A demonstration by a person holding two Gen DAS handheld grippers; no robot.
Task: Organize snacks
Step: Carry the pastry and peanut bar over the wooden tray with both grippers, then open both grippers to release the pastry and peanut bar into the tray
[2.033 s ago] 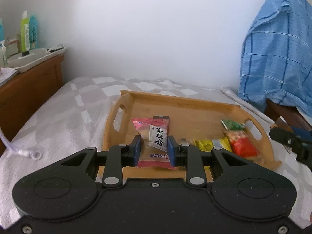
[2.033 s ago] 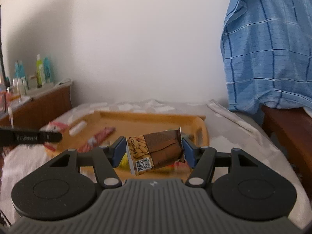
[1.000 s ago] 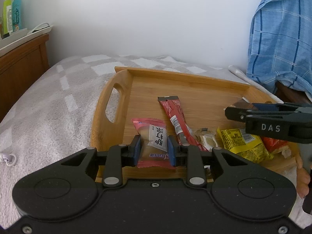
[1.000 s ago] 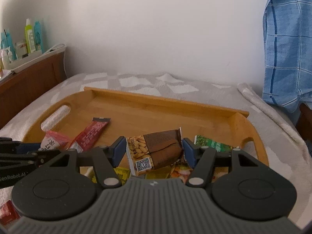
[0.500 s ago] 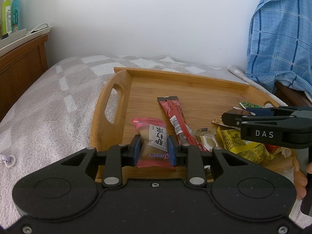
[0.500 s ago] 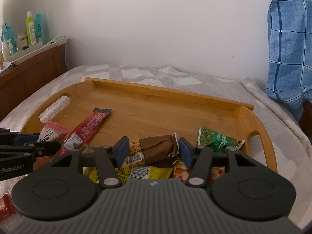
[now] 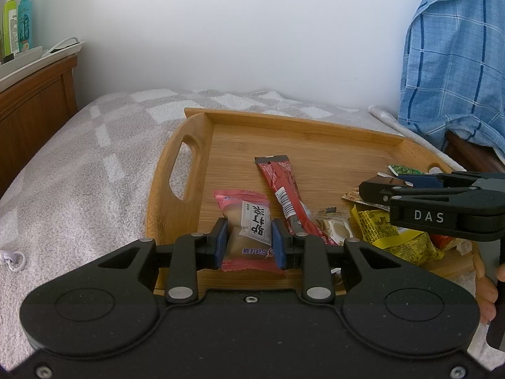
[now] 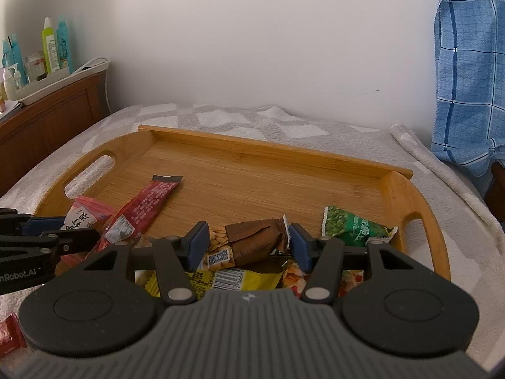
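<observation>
Two snacks are at the wooden tray: the right gripper has just spread its fingers, dropping the brown almond packet onto the pile, while the left gripper still clamps the pink pastry packet awaiting release.

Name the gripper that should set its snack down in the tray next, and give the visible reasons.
Left. The left gripper is clamped on the pink packet over the wooden tray. The right gripper is open, its brown almond packet lying loose on the pile.
</observation>
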